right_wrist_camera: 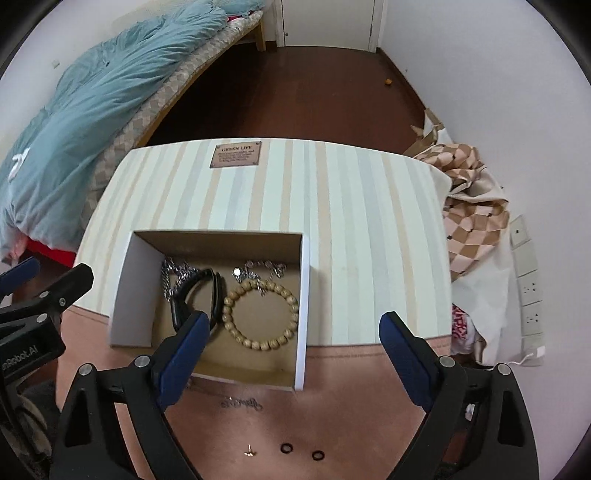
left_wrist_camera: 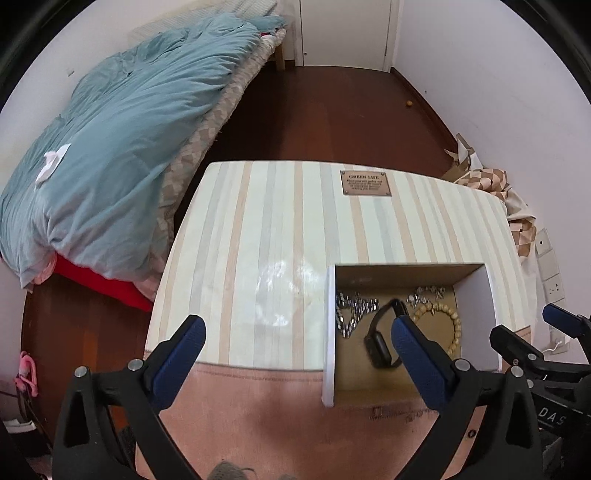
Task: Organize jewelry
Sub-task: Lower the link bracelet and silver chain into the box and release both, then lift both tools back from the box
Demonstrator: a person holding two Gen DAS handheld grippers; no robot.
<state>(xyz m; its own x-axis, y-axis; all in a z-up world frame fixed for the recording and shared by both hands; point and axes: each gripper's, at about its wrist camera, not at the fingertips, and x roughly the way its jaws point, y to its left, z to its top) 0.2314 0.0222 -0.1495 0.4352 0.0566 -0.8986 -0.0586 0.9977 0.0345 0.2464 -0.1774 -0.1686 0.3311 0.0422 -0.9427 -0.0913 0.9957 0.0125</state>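
Both grippers hang spread and empty over the open box (right_wrist_camera: 305, 295) on a striped table (right_wrist_camera: 369, 221): left gripper (left_wrist_camera: 295, 354), right gripper (right_wrist_camera: 291, 354). Inside lie a bead bracelet (right_wrist_camera: 260, 314), watch (left_wrist_camera: 380, 339) and chains (left_wrist_camera: 354, 310); a stud (right_wrist_camera: 250, 451) and two rings (right_wrist_camera: 286, 448) wait outside, small enough to slip wide pads or skid away

Dark wood floor (left_wrist_camera: 332, 110), white walls (left_wrist_camera: 480, 74), bed (left_wrist_camera: 110, 166) with teal duvet, white door (left_wrist_camera: 345, 29).
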